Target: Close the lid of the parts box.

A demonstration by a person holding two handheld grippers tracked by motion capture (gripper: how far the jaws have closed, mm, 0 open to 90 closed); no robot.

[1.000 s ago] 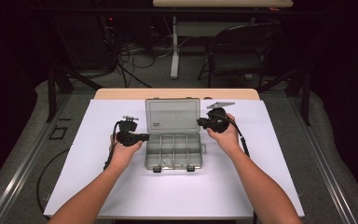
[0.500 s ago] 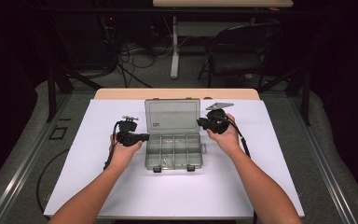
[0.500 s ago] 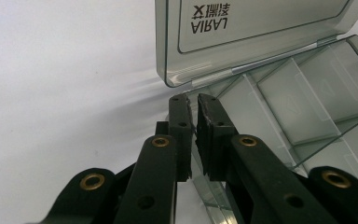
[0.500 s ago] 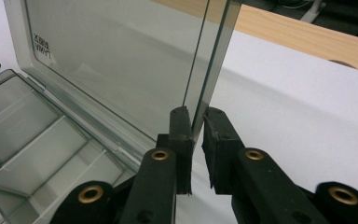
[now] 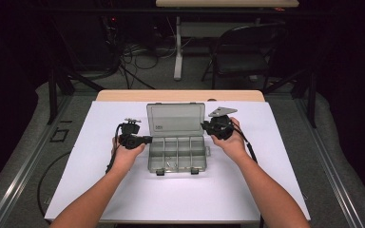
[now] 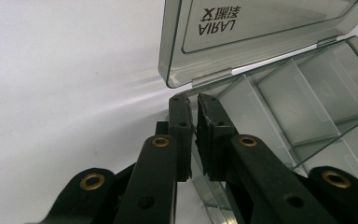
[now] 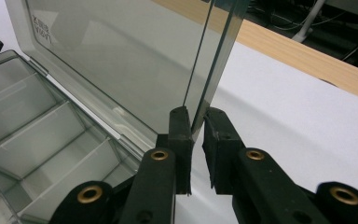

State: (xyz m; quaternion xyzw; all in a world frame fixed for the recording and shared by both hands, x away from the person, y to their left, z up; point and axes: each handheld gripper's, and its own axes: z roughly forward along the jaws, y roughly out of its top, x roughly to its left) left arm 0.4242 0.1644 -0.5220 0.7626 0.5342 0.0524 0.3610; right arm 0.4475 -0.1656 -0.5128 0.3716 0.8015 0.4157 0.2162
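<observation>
Looking down from the high view, we see a white table top (image 5: pixel 123 190) with a clear, smoke-grey plastic organiser box (image 5: pixel 177 152) lying near its middle. Its hinged lid (image 5: pixel 176 122) stands raised at the far side, and thin dividers split the tray into small compartments. A person's two bare forearms come in from the near edge, one on each side of the box.

Our left gripper (image 5: pixel 145 139), black with a cable trailing behind, sits against the left wall of the tray. In the left gripper view, its two black jaws are drawn nearly together and pinch the thin clear side wall of the box (image 6: pixel 279 98) between their pads, just below the corner of the raised lid (image 6: pixel 242 32).

Our right gripper (image 5: pixel 205 126), carrying a grey three-cornered plate, is at the right edge of the lid. In the right gripper view, its jaws close on the lid's thin side edge (image 7: pixel 214 70), which rises upright from between the pads. The tray compartments (image 7: pixel 37 140) spread out to the left of the jaws there, and a light wooden strip (image 7: pixel 307 60) borders the white surface beyond.
</observation>
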